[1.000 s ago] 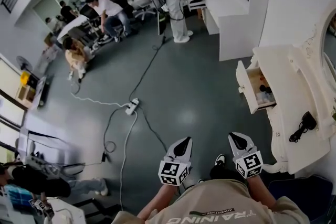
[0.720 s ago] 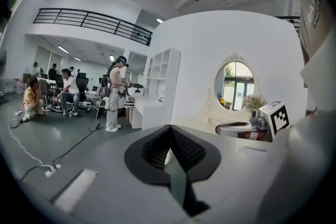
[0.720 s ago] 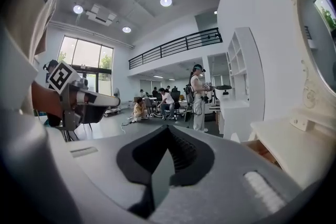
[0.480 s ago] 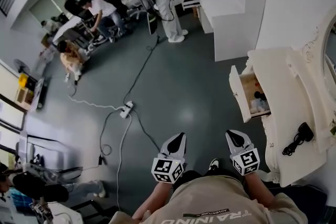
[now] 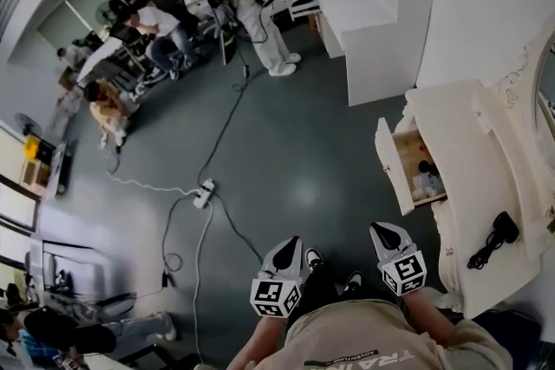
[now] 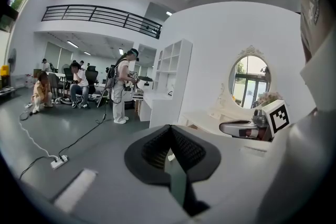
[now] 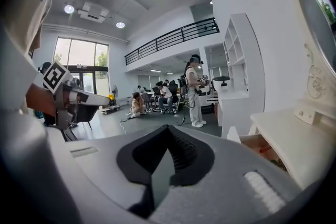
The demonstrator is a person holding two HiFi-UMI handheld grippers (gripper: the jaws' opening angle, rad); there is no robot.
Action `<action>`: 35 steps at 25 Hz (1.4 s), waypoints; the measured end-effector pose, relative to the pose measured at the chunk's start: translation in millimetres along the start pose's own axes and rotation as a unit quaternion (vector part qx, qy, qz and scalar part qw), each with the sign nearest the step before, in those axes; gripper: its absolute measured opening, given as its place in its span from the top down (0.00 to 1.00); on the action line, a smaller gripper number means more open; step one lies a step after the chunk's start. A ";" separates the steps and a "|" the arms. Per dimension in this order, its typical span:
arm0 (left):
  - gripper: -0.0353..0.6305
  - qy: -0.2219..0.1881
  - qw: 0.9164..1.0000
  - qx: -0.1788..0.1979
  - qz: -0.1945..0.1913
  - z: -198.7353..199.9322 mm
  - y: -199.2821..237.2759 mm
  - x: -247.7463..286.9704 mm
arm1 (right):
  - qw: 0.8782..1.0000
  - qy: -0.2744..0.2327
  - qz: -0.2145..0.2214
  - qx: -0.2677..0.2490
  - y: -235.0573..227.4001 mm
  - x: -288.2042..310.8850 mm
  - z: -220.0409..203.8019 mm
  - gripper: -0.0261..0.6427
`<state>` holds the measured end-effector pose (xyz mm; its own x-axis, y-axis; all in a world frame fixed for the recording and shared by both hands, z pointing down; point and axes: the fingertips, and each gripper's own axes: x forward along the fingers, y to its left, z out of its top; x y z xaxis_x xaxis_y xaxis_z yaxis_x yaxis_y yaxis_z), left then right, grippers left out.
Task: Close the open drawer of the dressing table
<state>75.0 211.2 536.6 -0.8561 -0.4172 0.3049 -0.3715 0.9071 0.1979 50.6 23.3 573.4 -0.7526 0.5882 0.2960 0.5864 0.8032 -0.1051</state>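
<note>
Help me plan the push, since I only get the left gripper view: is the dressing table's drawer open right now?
Observer: Yes. In the head view the drawer stands pulled out from the side of the dressing table, with small items lying inside it.
Operator: Are the right tongs free to push it?
Observer: The right gripper view shows the right tongs with their jaws together and nothing between them.
</note>
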 end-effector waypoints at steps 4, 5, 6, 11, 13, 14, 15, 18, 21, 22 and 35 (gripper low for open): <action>0.92 -0.003 1.000 -0.013 0.000 4.9 18.6 14.1 | 1.000 -0.003 -0.014 0.000 -7.5 16.6 15.0 0.96; 0.92 -0.009 1.000 -0.010 -0.004 11.2 22.6 20.3 | 1.000 -0.006 -0.017 -0.003 -10.6 22.5 21.3 0.96; 0.92 -0.017 1.000 -0.005 -0.007 19.1 26.9 27.4 | 1.000 -0.009 -0.019 -0.008 -13.8 29.4 28.3 0.96; 0.92 -0.034 0.999 0.005 -0.025 46.0 49.1 57.0 | 0.999 -0.019 -0.035 -0.022 -25.4 62.7 55.3 0.96; 0.92 -0.036 0.999 0.014 -0.035 56.4 59.6 68.4 | 0.999 -0.026 -0.039 -0.026 -25.3 75.7 68.7 0.96; 0.92 -0.037 0.998 0.018 -0.040 62.1 65.6 74.0 | 0.998 -0.029 -0.040 -0.032 -24.2 82.0 75.0 0.96; 0.92 -0.038 0.998 0.020 -0.045 67.6 71.6 79.3 | 0.998 -0.030 -0.042 -0.039 -23.7 88.0 80.0 0.96; 0.92 -0.039 0.997 0.028 -0.062 80.7 87.7 95.3 | 0.997 -0.028 -0.061 -0.040 -29.6 103.6 85.4 0.96; 0.92 -0.037 0.995 0.038 -0.082 89.7 99.2 111.2 | 0.996 -0.024 -0.085 -0.024 -35.7 115.1 84.1 0.96; 0.92 -0.036 0.995 0.040 -0.089 91.8 103.0 115.7 | 0.996 -0.023 -0.089 -0.020 -34.5 119.6 83.4 0.96; 0.92 -0.017 0.986 0.050 -0.157 89.7 123.7 162.5 | 0.989 0.004 -0.139 -0.044 -30.9 153.7 78.0 0.96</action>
<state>-142.2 260.7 527.1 -0.7033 -0.6785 0.2122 -0.6530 0.7346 0.1844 -106.6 96.2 548.1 -0.8863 0.3439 0.3101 0.3808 0.9223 0.0657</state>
